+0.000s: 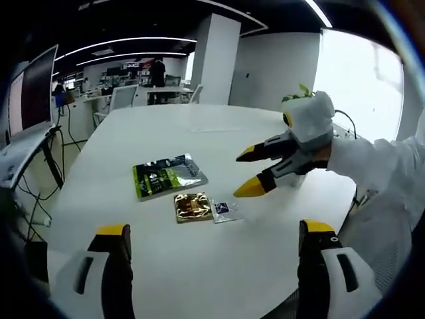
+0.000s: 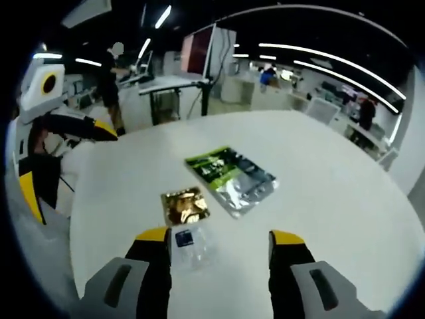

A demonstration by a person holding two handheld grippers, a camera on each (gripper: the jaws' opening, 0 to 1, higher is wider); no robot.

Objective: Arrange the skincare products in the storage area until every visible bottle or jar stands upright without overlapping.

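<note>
Jaws of the left gripper [image 1: 216, 246] stand apart over bare white table [image 1: 199, 272], holding nothing. Jaws of the right gripper [image 2: 219, 256] are likewise spread and empty; its left jaw sits just beside a small clear sachet [image 2: 189, 244]. From that sachet, a gold foil packet [image 2: 184, 206] lies at 12 o'clock, almost touching it. A green and silver pouch [image 2: 232, 173] lies flat at 1 o'clock, near the gold packet. A person [image 2: 109, 80] stands at a desk beyond the table.
</note>
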